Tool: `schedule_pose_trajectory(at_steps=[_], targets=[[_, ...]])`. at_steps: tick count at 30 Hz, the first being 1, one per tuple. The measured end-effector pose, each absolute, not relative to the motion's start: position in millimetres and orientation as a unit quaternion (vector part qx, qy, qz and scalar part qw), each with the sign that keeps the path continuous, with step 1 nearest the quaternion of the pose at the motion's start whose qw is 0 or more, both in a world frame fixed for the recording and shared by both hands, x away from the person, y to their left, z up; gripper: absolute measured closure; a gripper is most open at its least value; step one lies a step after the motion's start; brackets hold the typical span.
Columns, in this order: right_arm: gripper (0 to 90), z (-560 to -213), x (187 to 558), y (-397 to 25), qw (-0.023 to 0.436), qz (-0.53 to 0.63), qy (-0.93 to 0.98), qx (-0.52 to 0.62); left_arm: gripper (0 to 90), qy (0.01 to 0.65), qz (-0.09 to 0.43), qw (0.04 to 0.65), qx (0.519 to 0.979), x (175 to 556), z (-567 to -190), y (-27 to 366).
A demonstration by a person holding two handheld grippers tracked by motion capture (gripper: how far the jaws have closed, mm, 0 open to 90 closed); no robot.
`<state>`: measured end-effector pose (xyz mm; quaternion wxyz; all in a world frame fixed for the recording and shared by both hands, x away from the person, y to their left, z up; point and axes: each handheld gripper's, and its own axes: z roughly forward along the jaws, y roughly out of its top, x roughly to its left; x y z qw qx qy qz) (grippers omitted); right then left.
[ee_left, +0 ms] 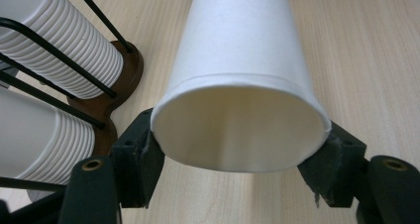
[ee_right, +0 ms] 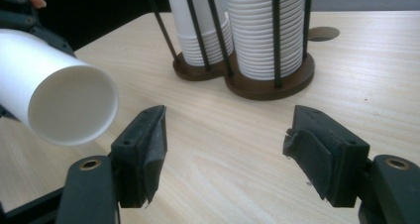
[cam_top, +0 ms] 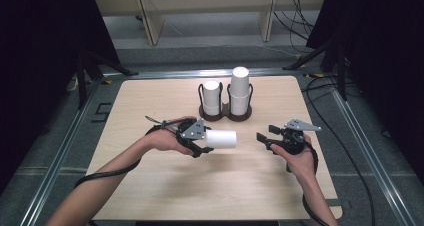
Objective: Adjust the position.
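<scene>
The left tongs [cam_top: 204, 145] pinch a white paper cup [cam_top: 221, 139] by its rim, holding it on its side above the counter [cam_top: 150, 101], just in front of the cup rack [cam_top: 225, 113]. The right tongs [cam_top: 265, 140] are spread, holding nothing, near the cup's far end.

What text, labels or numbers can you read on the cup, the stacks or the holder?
None: the white cup in the left gripper is plain inside and out.
None on the stacked cups, their dark holder, the table or the right gripper.
</scene>
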<state>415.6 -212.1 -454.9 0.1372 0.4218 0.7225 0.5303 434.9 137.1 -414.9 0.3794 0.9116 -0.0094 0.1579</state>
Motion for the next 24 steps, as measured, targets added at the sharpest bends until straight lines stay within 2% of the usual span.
schedule_pose_trajectory(at_steps=[2,4,5,6,7,8,11,15,20,22,24], targets=[[31.5,-455,417,-211,0.144,0.53,0.73,0.407,32.0,-0.013,0.16,0.374,0.914,434,-413,137],[31.5,-457,417,-208,0.127,0.537,0.726,0.409,32.1,-0.017,0.157,0.372,0.915,433,-413,136],[31.5,-456,417,-209,0.144,0.525,0.736,0.402,32.2,-0.022,0.161,0.364,0.917,433,-412,136],[31.5,-457,417,-206,0.125,0.529,0.736,0.403,32.2,-0.026,0.16,0.357,0.92,433,-410,135],[31.5,-457,417,-206,0.125,0.529,0.736,0.403,32.3,-0.026,0.16,0.357,0.92,433,-410,135],[31.4,-457,418,-206,0.144,0.52,0.747,0.388,32.2,-0.027,0.159,0.354,0.921,433,-409,135],[31.1,-456,416,-203,0.129,0.513,0.749,0.399,32.2,-0.032,0.152,0.343,0.926,435,-409,135],[30.9,-457,418,-204,0.143,0.508,0.759,0.381,32.2,-0.03,0.152,0.332,0.93,437,-407,135],[30.2,-455,417,-200,0.13,0.501,0.767,0.379,32.3,-0.033,0.148,0.315,0.937,438,-405,134],[30.1,-455,418,-200,0.14,0.499,0.771,0.369,32.2,-0.034,0.138,0.304,0.942,438,-403,133],[30.0,-453,417,-198,0.125,0.497,0.77,0.38,32.2,-0.036,0.14,0.299,0.943,438,-402,133]])
